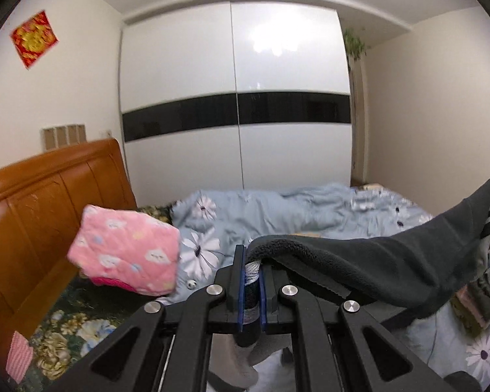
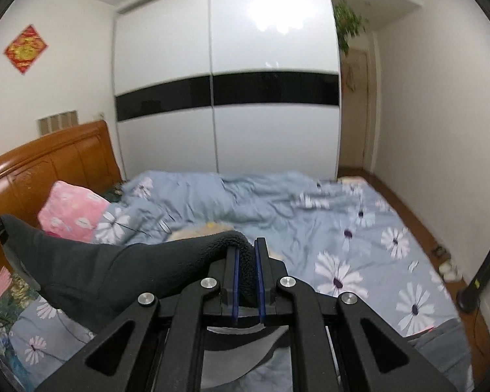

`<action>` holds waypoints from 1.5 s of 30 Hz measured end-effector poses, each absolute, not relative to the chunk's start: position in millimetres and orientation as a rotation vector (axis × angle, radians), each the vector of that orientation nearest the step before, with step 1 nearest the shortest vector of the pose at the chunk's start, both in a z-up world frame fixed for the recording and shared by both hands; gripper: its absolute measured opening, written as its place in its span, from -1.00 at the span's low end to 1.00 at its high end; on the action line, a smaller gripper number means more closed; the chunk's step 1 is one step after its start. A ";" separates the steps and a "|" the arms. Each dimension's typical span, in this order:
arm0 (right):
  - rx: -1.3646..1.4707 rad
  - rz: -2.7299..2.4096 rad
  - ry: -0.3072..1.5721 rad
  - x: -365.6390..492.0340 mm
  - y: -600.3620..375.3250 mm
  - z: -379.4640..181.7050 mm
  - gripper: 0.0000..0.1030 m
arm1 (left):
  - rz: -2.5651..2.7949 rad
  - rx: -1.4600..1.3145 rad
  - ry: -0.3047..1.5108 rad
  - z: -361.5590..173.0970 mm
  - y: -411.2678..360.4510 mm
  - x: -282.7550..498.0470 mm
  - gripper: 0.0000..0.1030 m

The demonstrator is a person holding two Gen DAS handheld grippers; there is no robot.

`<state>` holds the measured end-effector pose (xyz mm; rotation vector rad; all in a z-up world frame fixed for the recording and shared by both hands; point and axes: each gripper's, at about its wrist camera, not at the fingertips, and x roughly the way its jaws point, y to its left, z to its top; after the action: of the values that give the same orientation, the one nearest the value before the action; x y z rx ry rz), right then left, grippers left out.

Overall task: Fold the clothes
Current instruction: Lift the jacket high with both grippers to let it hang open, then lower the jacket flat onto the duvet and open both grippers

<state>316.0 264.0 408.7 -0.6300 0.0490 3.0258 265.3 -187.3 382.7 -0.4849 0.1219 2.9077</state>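
A dark grey fleece garment [image 1: 392, 261] hangs stretched between my two grippers above the bed. My left gripper [image 1: 252, 261] is shut on one end of it, with a white drawstring showing between the blue pads. The cloth runs off to the right, where the other gripper shows at the frame edge. In the right wrist view my right gripper [image 2: 246, 254] is shut on the other end of the garment [image 2: 114, 271], which stretches away to the left. Part of the garment hangs below each gripper.
The bed has a light blue duvet with white flowers [image 2: 310, 215]. A pink pillow [image 1: 127, 251] lies by the wooden headboard [image 1: 42, 202]. A white wardrobe with a black band [image 1: 235, 111] stands behind. A dark stand [image 2: 483, 271] is on the floor at right.
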 end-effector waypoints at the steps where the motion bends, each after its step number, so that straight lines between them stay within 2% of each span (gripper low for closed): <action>1: -0.603 3.041 0.034 328.6 259.7 414.2 -0.84 | 2.919 -0.465 0.123 387.0 -192.5 278.8 -0.87; 8: -0.508 3.140 0.018 379.1 245.1 432.1 -0.84 | 2.955 -0.388 0.123 412.9 -217.8 336.3 -0.87; 14: -0.545 3.189 0.024 362.7 246.7 432.9 -0.84 | 2.957 -0.497 0.178 421.9 -225.1 301.2 -0.87; 17: -0.688 3.169 0.037 325.1 248.3 406.3 -0.84 | 2.936 -0.680 0.196 383.7 -221.5 247.9 -0.86; 20: -0.917 3.098 0.024 268.2 244.2 353.3 -0.84 | 2.901 -0.916 0.187 318.2 -218.3 182.6 -0.86; 25: -1.289 2.923 0.109 168.9 249.5 229.3 -0.84 | 2.808 -1.292 0.086 179.7 -214.9 89.4 -0.86; 29: -1.509 2.771 0.200 102.2 261.0 136.1 -0.84 | 2.751 -1.458 0.109 106.4 -197.9 42.0 -0.86; 34: -1.544 2.715 0.266 61.7 282.1 98.7 -0.84 | 2.764 -1.454 0.075 83.0 -192.3 -16.5 -0.86; 38: -1.596 2.686 0.265 44.4 286.7 79.0 -0.84 | 2.732 -1.532 0.131 50.7 -190.5 -59.6 -0.86; 45: -1.687 2.635 0.261 14.3 294.9 44.6 -0.83 | 2.675 -1.628 0.102 10.1 -186.0 -81.0 -0.82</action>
<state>14.3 294.9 44.6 -1.6868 0.2614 2.6347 -81.0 -186.0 10.1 -1.6277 0.1019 2.6747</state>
